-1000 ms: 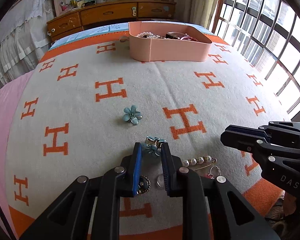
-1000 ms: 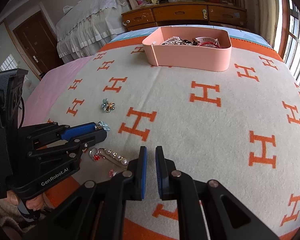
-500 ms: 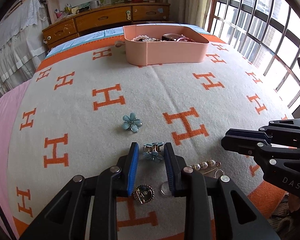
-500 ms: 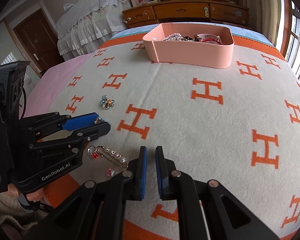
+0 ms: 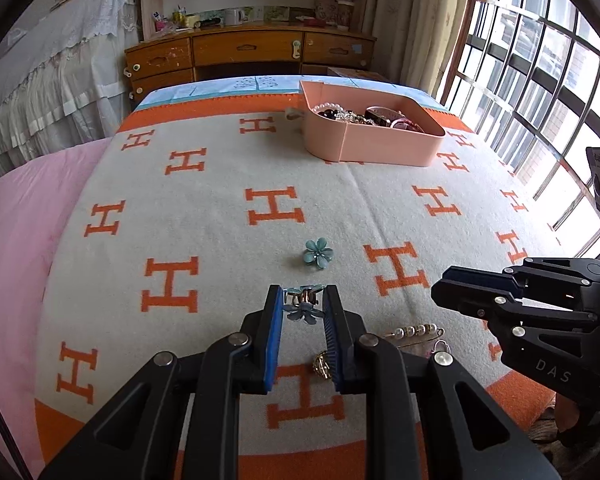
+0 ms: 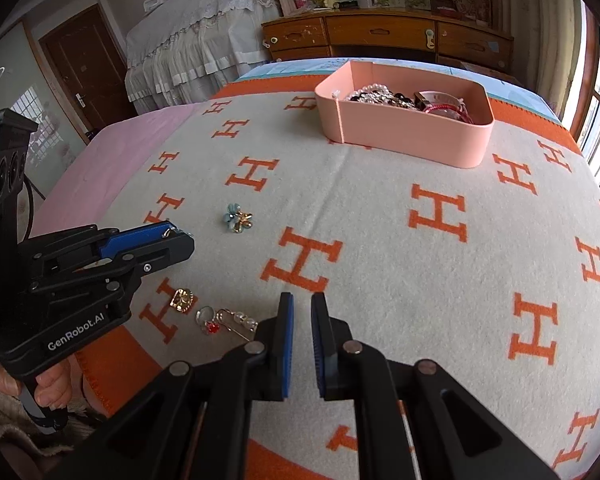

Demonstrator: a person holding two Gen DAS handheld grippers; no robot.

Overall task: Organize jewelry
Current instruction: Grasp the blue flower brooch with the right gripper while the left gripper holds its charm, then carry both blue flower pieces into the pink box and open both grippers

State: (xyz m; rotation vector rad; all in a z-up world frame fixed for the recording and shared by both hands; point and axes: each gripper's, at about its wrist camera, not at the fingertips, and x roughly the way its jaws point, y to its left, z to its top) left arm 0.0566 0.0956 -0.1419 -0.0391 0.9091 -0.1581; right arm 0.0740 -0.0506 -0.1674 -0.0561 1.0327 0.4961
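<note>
My left gripper [image 5: 302, 304] is shut on a small blue flower hair clip [image 5: 303, 305] and holds it above the blanket; it also shows in the right wrist view [image 6: 172, 236]. A second blue flower clip [image 5: 318, 254] lies on the blanket ahead [image 6: 238, 219]. A gold brooch [image 6: 182, 300], a red-stone ring [image 6: 207, 320] and a pearl pin [image 6: 240, 320] lie near the front edge. The pink tray [image 5: 380, 148] with jewelry stands at the far side [image 6: 404, 140]. My right gripper [image 6: 300, 312] is empty, its jaws a narrow gap apart, low over the blanket.
The bed carries a cream blanket with orange H marks [image 5: 220, 200] and a pink sheet [image 5: 16, 220] at the left. A wooden dresser [image 5: 252, 56] stands behind the bed. Windows [image 5: 540, 80] run along the right.
My left gripper has lifted the blue flower clip off the blanket and risen, uncovering the gold brooch below. The right gripper has barely moved.
</note>
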